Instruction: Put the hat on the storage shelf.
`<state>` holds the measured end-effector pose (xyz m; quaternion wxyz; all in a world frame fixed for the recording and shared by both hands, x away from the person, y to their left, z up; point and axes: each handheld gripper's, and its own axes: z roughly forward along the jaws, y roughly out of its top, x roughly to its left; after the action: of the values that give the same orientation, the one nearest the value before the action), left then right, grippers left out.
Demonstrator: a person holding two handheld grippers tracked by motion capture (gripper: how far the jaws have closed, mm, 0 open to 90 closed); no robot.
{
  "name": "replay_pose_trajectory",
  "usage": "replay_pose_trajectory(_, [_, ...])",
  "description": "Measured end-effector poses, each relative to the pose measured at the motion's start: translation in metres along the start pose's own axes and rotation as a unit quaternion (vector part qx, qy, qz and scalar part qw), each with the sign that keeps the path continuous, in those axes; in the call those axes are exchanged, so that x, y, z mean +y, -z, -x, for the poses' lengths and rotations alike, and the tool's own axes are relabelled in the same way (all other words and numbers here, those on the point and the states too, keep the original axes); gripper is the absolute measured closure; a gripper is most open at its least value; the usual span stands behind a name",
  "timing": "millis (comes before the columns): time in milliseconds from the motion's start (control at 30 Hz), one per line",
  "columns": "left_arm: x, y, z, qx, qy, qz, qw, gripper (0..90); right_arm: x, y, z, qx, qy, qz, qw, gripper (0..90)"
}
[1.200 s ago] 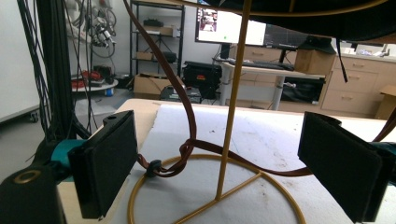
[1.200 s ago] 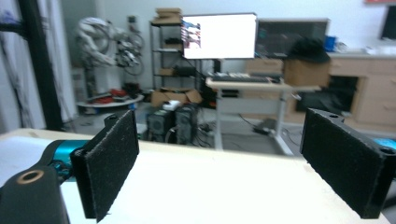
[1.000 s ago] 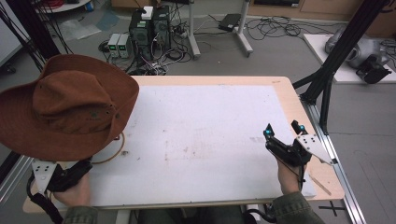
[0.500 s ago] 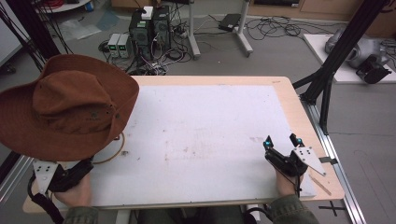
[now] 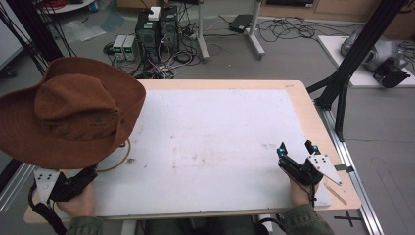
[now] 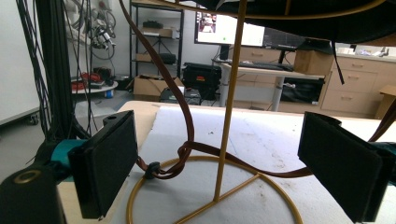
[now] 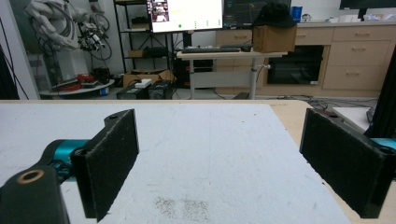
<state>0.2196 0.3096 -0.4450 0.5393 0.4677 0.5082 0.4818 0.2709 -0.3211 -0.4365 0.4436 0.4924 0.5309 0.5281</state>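
Note:
A brown wide-brimmed hat [image 5: 73, 110] sits on a gold wire stand at the table's left. In the left gripper view the stand's upright post [image 6: 229, 102] and round base [image 6: 261, 179] are straight ahead, with the hat's brown chin strap [image 6: 187, 135] looped down onto the base. My left gripper [image 6: 226, 172] is open, its jaws wide apart on either side of the stand and touching nothing. Its fingertips are hidden under the brim in the high view. My right gripper [image 5: 296, 147] is open and holds nothing, low over the white mat near the front right.
The white mat [image 5: 215, 132] covers most of the wooden table [image 5: 303, 105]. A black frame leg [image 5: 342, 93] stands just off the right edge. Computers and cables [image 5: 156, 34] lie on the floor beyond the far edge.
My right gripper has drawn back toward the table's near edge, then held still. The left gripper and the hat have not moved.

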Motion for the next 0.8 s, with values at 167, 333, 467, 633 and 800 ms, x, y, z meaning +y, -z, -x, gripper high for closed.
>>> replay_pose_trajectory(167, [-0.0001,-0.0001,0.0001,-0.001,-0.001,-0.001,1.0,12.3,0.0004,0.0006,0.0001,0.0,-0.004,0.0,1.0,11.0])
replay_pose_trajectory(333, [-0.0001,-0.0001,0.0001,-0.001,-0.001,-0.001,1.0,12.3,0.0006,0.0008,-0.0005,0.001,-0.004,0.0,1.0,11.0])
replay_pose_trajectory(467, [-0.0003,-0.0002,0.0002,-0.001,-0.001,-0.002,1.0,12.3,0.0006,0.0005,0.0004,0.001,-0.003,0.002,1.0,11.0])
replay_pose_trajectory(633, [-0.0005,-0.0004,0.0001,-0.001,0.0,-0.003,1.0,12.3,0.0007,0.0008,0.0006,0.001,-0.006,0.001,1.0,11.0])
replay_pose_trajectory(800, [-0.0008,-0.0003,-0.0005,-0.002,0.003,-0.003,1.0,12.3,0.0005,0.0008,0.0002,0.003,-0.007,-0.002,1.0,11.1])
